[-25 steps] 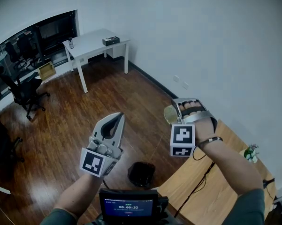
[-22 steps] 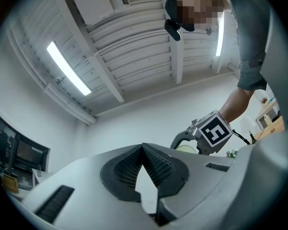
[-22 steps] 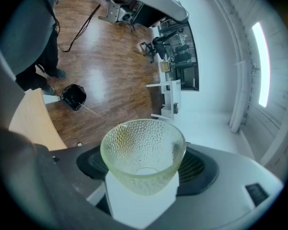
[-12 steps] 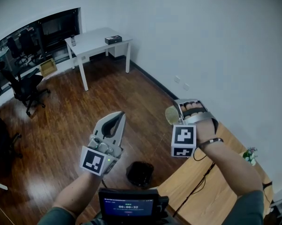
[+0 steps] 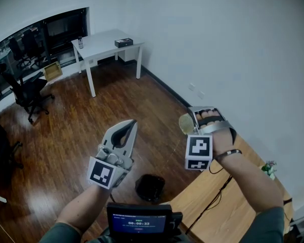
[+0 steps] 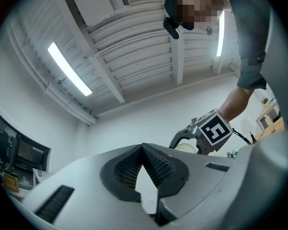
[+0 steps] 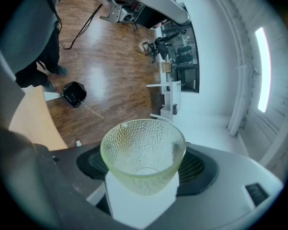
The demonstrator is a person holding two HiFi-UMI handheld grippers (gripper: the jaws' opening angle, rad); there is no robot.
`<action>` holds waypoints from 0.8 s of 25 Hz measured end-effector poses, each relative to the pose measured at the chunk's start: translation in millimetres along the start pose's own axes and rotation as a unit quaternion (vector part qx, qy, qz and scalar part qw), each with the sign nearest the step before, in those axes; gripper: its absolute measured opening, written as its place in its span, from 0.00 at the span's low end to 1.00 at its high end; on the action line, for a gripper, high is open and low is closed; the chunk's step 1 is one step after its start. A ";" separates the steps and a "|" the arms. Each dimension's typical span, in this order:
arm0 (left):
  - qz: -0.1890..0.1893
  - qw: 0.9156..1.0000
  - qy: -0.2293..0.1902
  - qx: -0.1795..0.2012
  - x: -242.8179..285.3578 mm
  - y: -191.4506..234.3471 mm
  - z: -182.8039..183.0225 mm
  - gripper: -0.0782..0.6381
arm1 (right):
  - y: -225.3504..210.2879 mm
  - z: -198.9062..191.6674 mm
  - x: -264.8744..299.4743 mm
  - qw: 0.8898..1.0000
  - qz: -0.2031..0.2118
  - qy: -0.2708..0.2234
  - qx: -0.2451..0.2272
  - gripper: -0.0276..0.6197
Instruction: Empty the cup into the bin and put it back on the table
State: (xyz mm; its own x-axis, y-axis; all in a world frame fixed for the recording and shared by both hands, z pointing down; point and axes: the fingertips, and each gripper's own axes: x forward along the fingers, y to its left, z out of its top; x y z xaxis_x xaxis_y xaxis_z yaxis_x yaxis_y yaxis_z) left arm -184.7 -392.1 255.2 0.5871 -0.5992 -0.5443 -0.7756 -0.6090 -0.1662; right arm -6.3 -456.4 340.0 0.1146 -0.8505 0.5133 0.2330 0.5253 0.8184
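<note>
Grips a clear dimpled cup (image 7: 143, 150) in the right tool (image 7: 144, 171), jaws spread wide with the pads against its lower wall; turns its mouth toward that tool's own camera, with nothing visible inside; holds it up in the air, just off the edge of the wooden surface (image 5: 227, 206), over the dark wooden floor (image 5: 81, 120); carries the left tool (image 5: 127, 128) alongside, tips pinched together on nothing, aimed up at the ceiling; leaves the black bin (image 5: 150, 187) standing on the floor below, between the two arms, beside the surface.
</note>
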 end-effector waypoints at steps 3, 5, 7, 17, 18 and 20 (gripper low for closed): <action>0.001 1.000 0.005 -0.007 -1.5 -0.8 -1.3 0.10 | -2.9 2.5 -2.5 1.000 -0.003 -0.001 -0.007 0.66; 0.002 1.000 0.011 -0.016 -2.6 -1.0 -3.3 0.10 | -4.7 3.7 -3.7 1.000 -0.005 -0.001 -0.013 0.66; 0.002 1.000 0.012 -0.019 -3.9 -1.2 -4.4 0.10 | -6.1 4.7 -4.8 1.000 -0.007 -0.001 -0.016 0.66; 0.007 1.000 0.013 -0.014 -8.5 -0.2 -3.1 0.10 | -8.5 9.7 -8.3 0.999 -0.016 -0.001 -0.036 0.66; 0.008 1.000 0.011 -0.010 -8.7 0.6 -2.4 0.10 | -8.8 10.2 -8.8 0.999 -0.016 0.000 -0.039 0.66; 0.008 1.000 0.012 -0.011 -8.8 0.9 -2.9 0.10 | -10.1 10.1 -9.2 0.999 -0.020 0.002 -0.047 0.66</action>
State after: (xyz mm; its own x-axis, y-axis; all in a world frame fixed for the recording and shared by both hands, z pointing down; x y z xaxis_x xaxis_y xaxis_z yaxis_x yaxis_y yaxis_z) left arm -189.8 -388.9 262.2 0.5795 -0.6211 -0.5277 -0.7802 -0.6099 -0.1389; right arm -19.5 -453.7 329.6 0.1067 -0.8706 0.4803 0.3264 0.4870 0.8101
